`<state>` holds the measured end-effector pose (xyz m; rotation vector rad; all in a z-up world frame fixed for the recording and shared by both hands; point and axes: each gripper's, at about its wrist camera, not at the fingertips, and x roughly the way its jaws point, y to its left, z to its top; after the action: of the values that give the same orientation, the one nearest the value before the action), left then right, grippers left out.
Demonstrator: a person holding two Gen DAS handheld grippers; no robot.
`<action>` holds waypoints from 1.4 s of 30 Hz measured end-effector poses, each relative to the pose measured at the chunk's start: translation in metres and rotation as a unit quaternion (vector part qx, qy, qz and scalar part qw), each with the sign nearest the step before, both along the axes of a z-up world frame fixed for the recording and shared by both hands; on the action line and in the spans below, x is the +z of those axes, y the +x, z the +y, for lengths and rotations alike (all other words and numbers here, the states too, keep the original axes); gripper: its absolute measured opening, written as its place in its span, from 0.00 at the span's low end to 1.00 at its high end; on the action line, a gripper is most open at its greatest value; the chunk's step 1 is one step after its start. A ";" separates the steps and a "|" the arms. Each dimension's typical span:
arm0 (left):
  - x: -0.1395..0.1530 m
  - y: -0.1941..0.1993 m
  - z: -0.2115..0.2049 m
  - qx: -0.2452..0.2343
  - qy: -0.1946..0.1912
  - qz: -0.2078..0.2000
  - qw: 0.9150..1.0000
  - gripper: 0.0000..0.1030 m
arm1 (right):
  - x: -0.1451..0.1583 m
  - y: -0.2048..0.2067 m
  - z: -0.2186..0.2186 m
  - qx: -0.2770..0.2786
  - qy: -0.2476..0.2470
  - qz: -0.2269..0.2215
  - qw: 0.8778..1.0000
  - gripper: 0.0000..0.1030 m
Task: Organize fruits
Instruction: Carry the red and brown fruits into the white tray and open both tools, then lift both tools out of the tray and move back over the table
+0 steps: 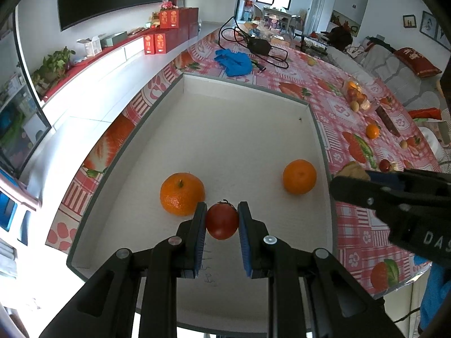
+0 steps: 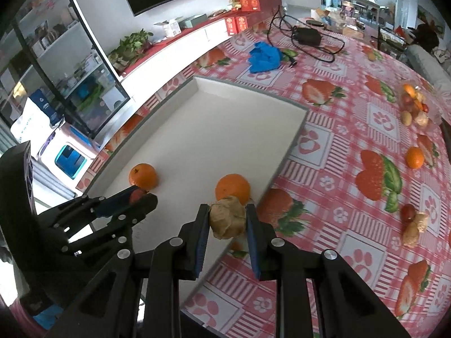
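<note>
A white tray (image 1: 245, 129) lies on the strawberry-print tablecloth. Two oranges lie in it, one at the left (image 1: 181, 193) and one at the right (image 1: 299, 176). My left gripper (image 1: 221, 221) is shut on a small red tomato (image 1: 221, 221) just above the tray floor, beside the left orange. My right gripper (image 2: 227, 221) is shut on a tan papery husked fruit (image 2: 227, 221), held over the tray's right rim in front of the right orange (image 2: 232, 188). The left gripper also shows in the right wrist view (image 2: 138, 195).
Loose fruit lies on the cloth to the right: an orange (image 2: 415, 157), a small red fruit (image 2: 408, 212) beside tan pieces (image 2: 411, 232), and a clear bag of fruit (image 2: 414, 104). A blue cloth (image 2: 265, 56) and a black adapter with cable (image 2: 307, 36) lie beyond the tray.
</note>
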<state>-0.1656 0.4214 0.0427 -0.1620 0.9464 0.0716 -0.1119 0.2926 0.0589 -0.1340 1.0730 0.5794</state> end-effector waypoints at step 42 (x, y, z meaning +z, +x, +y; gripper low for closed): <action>0.015 0.025 0.000 0.020 0.031 -0.031 0.999 0.81 | 0.003 0.046 0.030 -0.002 0.018 -0.003 1.000 0.84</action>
<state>-0.1409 0.4214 0.0572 -0.1256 0.8783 0.1316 -0.0659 0.3222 0.0618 -0.1030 1.0565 0.5938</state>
